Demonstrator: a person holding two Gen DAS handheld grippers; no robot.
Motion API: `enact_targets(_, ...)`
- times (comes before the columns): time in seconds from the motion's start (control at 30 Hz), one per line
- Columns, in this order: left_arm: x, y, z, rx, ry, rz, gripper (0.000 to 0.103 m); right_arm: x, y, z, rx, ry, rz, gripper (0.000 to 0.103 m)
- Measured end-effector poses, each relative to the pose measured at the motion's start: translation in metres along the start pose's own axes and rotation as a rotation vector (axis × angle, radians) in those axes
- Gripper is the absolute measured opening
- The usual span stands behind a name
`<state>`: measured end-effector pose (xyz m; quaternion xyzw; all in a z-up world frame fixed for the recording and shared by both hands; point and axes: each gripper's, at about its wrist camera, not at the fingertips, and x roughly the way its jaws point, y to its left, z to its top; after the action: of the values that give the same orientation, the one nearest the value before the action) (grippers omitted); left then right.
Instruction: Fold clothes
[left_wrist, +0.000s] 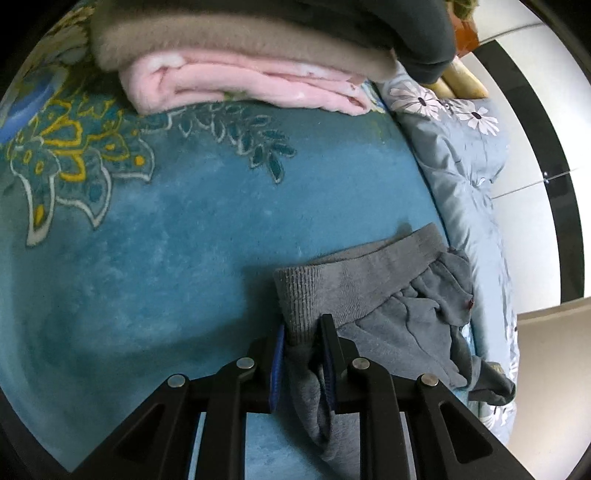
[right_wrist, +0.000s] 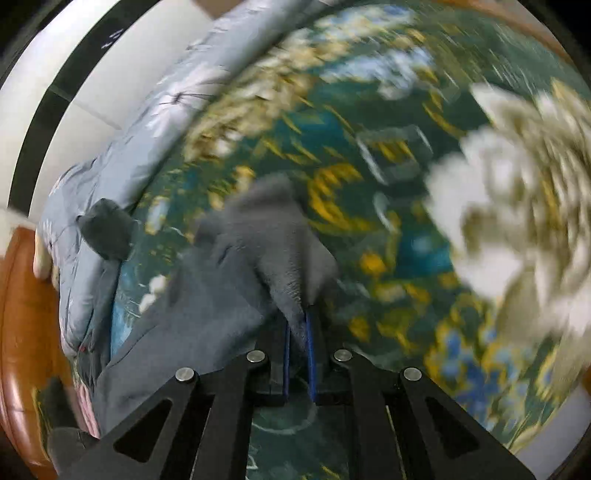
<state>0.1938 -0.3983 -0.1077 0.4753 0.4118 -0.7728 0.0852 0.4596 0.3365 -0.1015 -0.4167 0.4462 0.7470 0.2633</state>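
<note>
My left gripper (left_wrist: 303, 334) clamps the ribbed waistband of the grey fleece trousers (left_wrist: 388, 302), which lie crumpled on the near right of the teal floral plush blanket (left_wrist: 166, 240); my right gripper (right_wrist: 298, 325) pinches another fold of them. Far off, a stack of folded pink, beige and dark garments (left_wrist: 251, 62) sits clear. A pale blue daisy-print quilt (left_wrist: 461, 155) borders the blanket's right edge, white wall panels beyond.

One grey garment (left_wrist: 399, 295) in play, pinched by two grippers, left gripper (left_wrist: 303, 332) and right gripper (right_wrist: 299, 317). Three folded pieces stacked behind: one pink (left_wrist: 236, 85), one tan (left_wrist: 229, 44), one dark (left_wrist: 388, 26). One blue blanket (left_wrist: 166, 240) beneath.
</note>
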Motion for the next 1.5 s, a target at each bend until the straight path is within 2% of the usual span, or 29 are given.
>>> enact_targets(0.13,-0.002,-0.008,0.005,0.02,-0.015,0.015,0.019,-0.007,-0.001,0.003,-0.018,0.004,0.074,0.009)
enact_targets(0.2,-0.002,-0.005,0.006,0.0,-0.017,0.008,0.019,-0.012,-0.008,0.007,0.022,-0.011,0.099,0.027)
enact_targets(0.23,-0.002,-0.003,0.006,-0.01,-0.018,0.005,0.019,-0.014,-0.011,0.009,0.045,-0.021,0.11,0.043)
enact_targets(0.27,-0.002,-0.002,0.007,-0.02,-0.019,0.001,0.019,-0.014,-0.015,0.01,0.07,-0.03,0.124,0.047)
enact_targets(0.47,-0.003,0.001,0.005,-0.024,-0.017,-0.006,0.019,-0.007,-0.036,0.01,0.227,-0.021,0.256,0.047)
enact_targets(0.67,-0.003,-0.004,0.006,-0.013,-0.015,-0.002,0.019,-0.027,-0.048,0.012,0.232,-0.033,0.308,0.047)
enact_targets(0.8,-0.001,-0.001,0.004,-0.03,-0.018,0.0,0.019,-0.018,-0.058,0.014,0.292,-0.023,0.272,0.047)
enact_targets(0.93,-0.004,0.001,0.004,-0.037,-0.012,-0.012,0.019,0.01,-0.042,0.016,0.316,0.004,0.259,0.047)
enact_targets(1.0,-0.005,-0.001,0.005,-0.029,-0.012,-0.015,0.019,0.018,-0.035,0.019,0.329,-0.008,0.243,0.04)
enact_targets(1.07,-0.005,-0.002,0.005,-0.026,-0.012,-0.015,0.019,0.021,-0.027,0.023,0.331,-0.014,0.219,0.018)
enact_targets(1.17,-0.004,-0.002,0.005,-0.026,-0.011,-0.016,0.019,0.011,-0.008,0.035,0.246,-0.045,0.176,0.009)
enact_targets(1.23,-0.006,-0.003,0.006,-0.022,-0.013,-0.022,0.019,-0.012,0.005,0.045,0.165,-0.118,0.156,0.009)
enact_targets(1.33,-0.008,-0.005,0.006,-0.002,-0.019,-0.038,0.019,-0.05,0.006,0.062,0.107,-0.224,0.158,0.008)
enact_targets(1.43,-0.004,-0.006,0.002,0.006,-0.006,-0.042,0.019,-0.051,-0.003,0.065,0.067,-0.209,0.087,0.008)
enact_targets(1.5,0.001,-0.002,-0.002,-0.009,0.0,-0.034,0.019,-0.034,-0.017,0.059,0.085,-0.154,0.019,0.008)
